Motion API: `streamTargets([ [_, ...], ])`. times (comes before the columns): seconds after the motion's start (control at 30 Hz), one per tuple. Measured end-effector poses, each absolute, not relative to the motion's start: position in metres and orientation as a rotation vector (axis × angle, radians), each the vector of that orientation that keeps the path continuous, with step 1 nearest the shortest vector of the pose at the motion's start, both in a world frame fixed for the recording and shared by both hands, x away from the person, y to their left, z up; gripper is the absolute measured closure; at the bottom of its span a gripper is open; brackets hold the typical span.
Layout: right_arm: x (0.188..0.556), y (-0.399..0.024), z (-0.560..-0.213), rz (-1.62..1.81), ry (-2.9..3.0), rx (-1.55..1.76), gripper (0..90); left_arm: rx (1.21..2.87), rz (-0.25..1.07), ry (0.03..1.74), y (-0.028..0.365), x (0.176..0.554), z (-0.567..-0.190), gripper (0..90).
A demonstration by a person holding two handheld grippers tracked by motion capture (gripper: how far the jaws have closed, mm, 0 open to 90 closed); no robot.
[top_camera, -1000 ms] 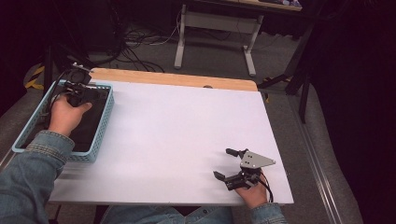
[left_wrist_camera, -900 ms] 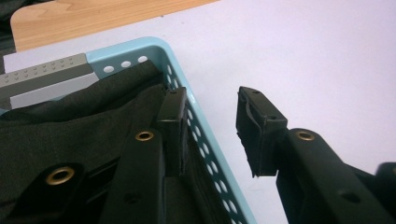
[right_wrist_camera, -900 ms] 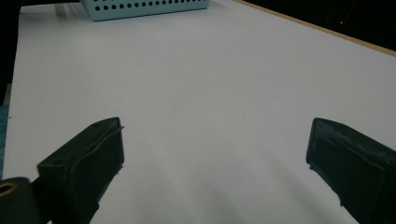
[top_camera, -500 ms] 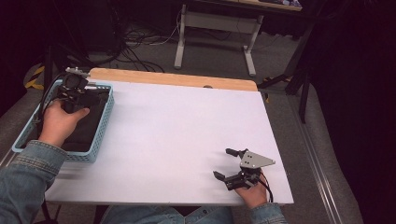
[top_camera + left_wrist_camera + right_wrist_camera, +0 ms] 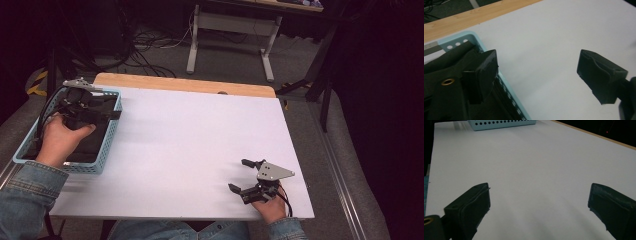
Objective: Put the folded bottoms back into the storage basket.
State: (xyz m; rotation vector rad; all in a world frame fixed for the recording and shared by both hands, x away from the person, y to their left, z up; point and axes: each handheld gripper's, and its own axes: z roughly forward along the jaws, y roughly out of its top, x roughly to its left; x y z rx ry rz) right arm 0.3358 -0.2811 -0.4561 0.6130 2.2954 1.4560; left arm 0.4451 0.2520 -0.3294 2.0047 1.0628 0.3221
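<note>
My left gripper (image 5: 111, 105) hovers over the far right corner of a light blue perforated basket (image 5: 70, 167) at the table's left edge. Its jaws have just been opening and stand wide apart with nothing between them. In the left gripper view, my left gripper (image 5: 537, 67) has one jaw above the basket (image 5: 474, 37) and the other above the white table (image 5: 544, 32). A black item with a brass eyelet (image 5: 446, 65) lies inside the basket. My right gripper (image 5: 239, 175) rests open near the table's front right; my right gripper (image 5: 539, 195) holds nothing.
A bare wooden strip (image 5: 185, 84) runs along the white table's far edge. Beyond it are a desk frame (image 5: 230, 30) and cables (image 5: 150, 40) on the floor. The basket (image 5: 501, 123) shows far off in the right gripper view.
The left hand has shifted slightly and risen over the basket, and its jaws have opened wider. The right gripper has stayed where it was.
</note>
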Motion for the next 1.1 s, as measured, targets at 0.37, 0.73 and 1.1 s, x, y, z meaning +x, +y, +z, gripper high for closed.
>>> streamTargets([
  [0.37,0.336,-0.281,-0.456,1.456,2.295,0.611,4.8,2.014,0.298,0.909,0.243,0.422,-0.327,5.1],
  [0.73,0.335,-0.281,-0.456,1.46,2.295,0.608,4.8,1.956,0.277,0.803,0.23,0.397,-0.347,5.2],
  [1.1,0.335,-0.281,-0.456,1.465,2.299,0.605,4.8,1.871,0.264,0.691,0.218,0.38,-0.37,6.0],
])
